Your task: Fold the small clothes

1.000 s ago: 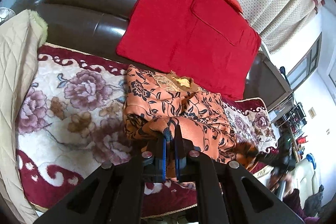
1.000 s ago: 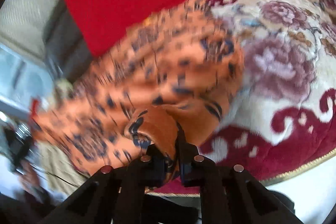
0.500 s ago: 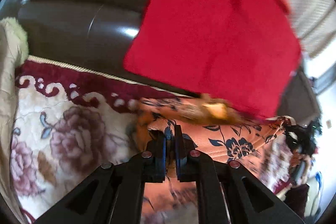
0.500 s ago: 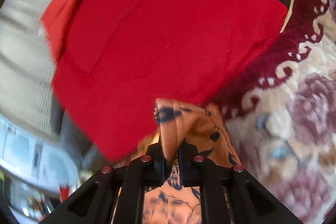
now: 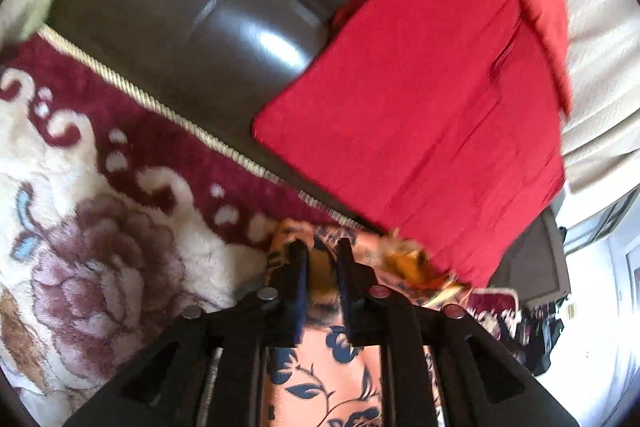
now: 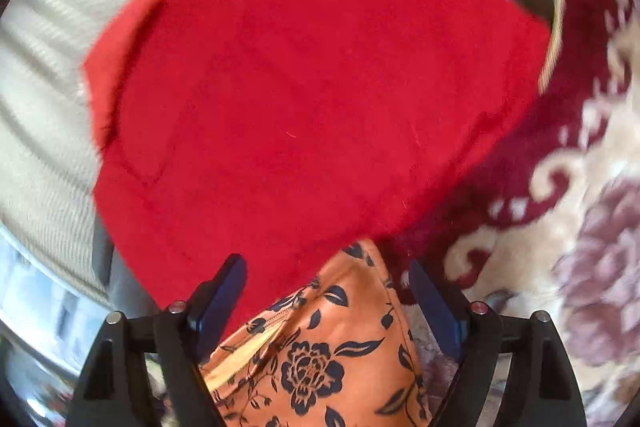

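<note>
Laying the far edge of the orange flowered garment (image 5: 332,359) down near the back of the sofa seat looks like the step in hand. In the left wrist view, the left gripper (image 5: 322,255) has its jaws narrow, with a fold of the orange cloth pinched between them at the garment's far corner. The cloth runs back under the gripper towards the camera. To do this well, I judge the corner should be set flat on the floral blanket (image 5: 120,227) before the jaws let go, so the fold line stays straight and does not spring back. Just ahead, the blanket's corded edge (image 5: 168,111) meets the dark leather sofa back (image 5: 192,7), and a red cushion (image 5: 420,115) leans there, its lower edge very near the garment. There is little room forward; the open room is to the left, over bare blanket.

In the right wrist view, the right gripper (image 6: 326,279) has its jaws spread wide, holding nothing, and the orange garment lies between and below them on the seat. The red cushion fills most of the view ahead and seems to overlap the garment's far tip. I judge the right gripper can best pull back and to its right, where the blanket is uncovered, rather than push on and snag the cushion. The picture is blurred, so exact contact between cushion and cloth cannot be told.
</note>
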`<state>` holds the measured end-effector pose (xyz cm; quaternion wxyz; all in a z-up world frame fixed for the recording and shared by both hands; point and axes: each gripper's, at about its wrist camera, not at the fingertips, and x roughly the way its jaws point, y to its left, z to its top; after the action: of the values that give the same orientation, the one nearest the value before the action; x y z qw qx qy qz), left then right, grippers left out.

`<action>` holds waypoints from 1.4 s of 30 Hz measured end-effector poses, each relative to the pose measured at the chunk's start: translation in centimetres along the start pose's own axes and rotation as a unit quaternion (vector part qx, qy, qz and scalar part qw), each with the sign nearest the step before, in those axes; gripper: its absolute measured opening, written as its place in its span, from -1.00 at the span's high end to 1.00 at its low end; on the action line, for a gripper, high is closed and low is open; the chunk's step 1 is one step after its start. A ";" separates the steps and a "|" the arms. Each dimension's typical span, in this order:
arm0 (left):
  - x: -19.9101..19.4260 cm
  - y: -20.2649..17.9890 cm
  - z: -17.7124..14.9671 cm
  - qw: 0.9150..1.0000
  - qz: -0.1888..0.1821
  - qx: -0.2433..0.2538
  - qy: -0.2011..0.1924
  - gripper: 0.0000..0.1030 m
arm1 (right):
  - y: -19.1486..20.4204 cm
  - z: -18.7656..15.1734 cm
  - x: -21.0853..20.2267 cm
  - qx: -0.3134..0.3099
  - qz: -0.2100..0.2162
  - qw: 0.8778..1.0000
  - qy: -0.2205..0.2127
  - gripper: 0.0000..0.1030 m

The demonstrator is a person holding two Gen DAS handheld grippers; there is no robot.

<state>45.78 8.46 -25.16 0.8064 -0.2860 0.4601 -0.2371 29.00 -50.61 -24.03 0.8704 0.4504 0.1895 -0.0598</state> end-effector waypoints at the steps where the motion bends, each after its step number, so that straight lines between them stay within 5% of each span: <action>1: -1.2 -0.1 0.1 0.999 0.010 0.005 -0.035 -0.34 | 1.7 -0.6 -0.4 -0.038 0.002 0.999 0.020 -0.66; 3: -3.6 0.1 0.2 0.994 0.036 -0.007 -0.105 -0.64 | 4.8 -2.7 0.5 -0.103 0.005 0.992 0.078 -0.57; 4: -4.1 0.1 0.1 0.992 0.060 -0.014 -0.109 -0.64 | 6.5 -4.2 1.1 -0.138 0.004 0.985 0.106 -0.42; 8: -4.6 -3.0 -2.3 0.992 0.081 0.085 -0.040 -0.63 | 12.5 -11.5 5.1 -0.232 0.022 0.945 0.229 0.25; 12: -3.2 -7.6 -7.5 0.971 0.097 0.216 0.014 -0.64 | 16.4 -15.9 12.3 -0.295 -0.025 0.915 0.275 0.25; 15: -0.3 -10.2 -10.3 0.938 0.175 0.296 0.035 -0.64 | 16.6 -14.5 17.3 -0.243 -0.064 0.931 0.265 0.26; 17: 2.0 -9.1 -10.4 0.916 0.244 0.315 0.050 -0.64 | 16.0 -12.9 17.1 -0.178 -0.047 0.952 0.244 0.26; 19: 4.5 -6.7 -9.8 0.899 0.308 0.301 0.075 -0.67 | 15.7 -11.0 13.7 -0.149 0.003 0.973 0.179 0.22; 20: 4.7 -5.4 -9.3 0.905 0.309 0.279 0.086 -0.69 | 15.3 -10.3 11.7 -0.155 0.011 0.976 0.150 0.08; 21: 4.3 -4.5 -9.1 0.920 0.287 0.253 0.087 -0.69 | 14.8 -9.6 10.1 -0.165 0.002 0.977 0.138 -0.01; 23: 3.4 -3.6 -9.1 0.937 0.264 0.214 0.076 -0.69 | 13.5 -9.2 7.9 -0.176 -0.005 0.973 0.146 -0.10; 28: 2.1 -3.2 -10.7 0.939 0.263 0.212 0.072 -0.69 | 7.6 -11.6 3.3 -0.211 -0.074 0.953 0.203 -0.11; 30: 0.7 -3.0 -10.9 0.947 0.253 0.183 0.076 -0.69 | 5.5 -12.0 2.3 -0.204 -0.086 0.951 0.216 -0.11; 35: -5.6 -5.1 -13.6 0.958 0.217 0.187 0.030 -0.69 | 4.5 -10.5 -4.2 -0.100 0.005 0.977 0.188 -0.19; 37: -7.0 -5.5 -15.4 0.970 0.173 0.167 0.035 -0.69 | 4.0 -11.1 -6.1 -0.063 0.038 0.979 0.192 -0.36; 42: -6.3 -4.5 -19.1 0.992 0.087 0.047 0.081 -0.69 | 1.1 -14.2 -9.2 0.021 0.074 0.976 0.204 -0.41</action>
<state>25.59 4.65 -26.21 0.7966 -0.1869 0.5352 -0.2098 16.93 -39.09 -27.07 0.8056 0.4843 0.3281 0.0936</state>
